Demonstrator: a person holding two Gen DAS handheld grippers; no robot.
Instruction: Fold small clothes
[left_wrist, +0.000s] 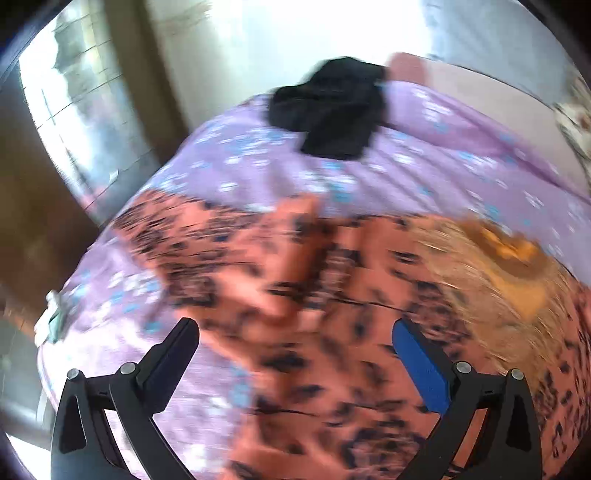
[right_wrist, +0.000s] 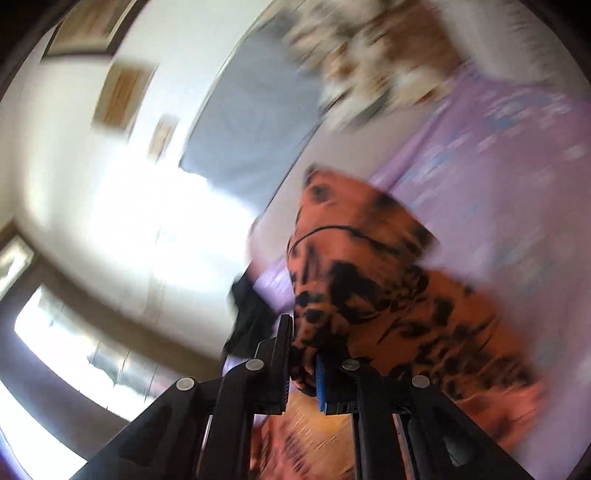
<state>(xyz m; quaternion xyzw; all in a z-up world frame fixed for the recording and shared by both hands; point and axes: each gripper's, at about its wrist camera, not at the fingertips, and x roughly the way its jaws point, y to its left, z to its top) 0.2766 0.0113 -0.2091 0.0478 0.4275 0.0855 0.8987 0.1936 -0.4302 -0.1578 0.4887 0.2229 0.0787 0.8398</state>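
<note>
**Gripping the orange garment with my right, left spread wide above it**

Holding my left gripper (left_wrist: 295, 360) low over the bed (left_wrist: 424, 162), I have its jaws spread wide and nothing between them; it looks down and forward onto the orange garment with dark blotches (left_wrist: 314, 295). My right gripper (right_wrist: 301, 354) is tilted so the room leans sideways in its view, and its jaws are clenched on a fold of that same garment (right_wrist: 369, 280), which rises from the fingertips.

Only the left wrist view shows the garment spread across the near part of the purple flowered bedcover, its long axis running roughly left to right, with a yellowish patch (left_wrist: 509, 254) on its right side. A black piece of clothing (left_wrist: 332, 107) lies well apart from it at the far side of the bed. The right wrist view shows framed pictures (right_wrist: 122, 96) on a white wall and only a sliver of the black piece (right_wrist: 251, 314) just left of the gripper. Both views are motion-blurred.
</note>
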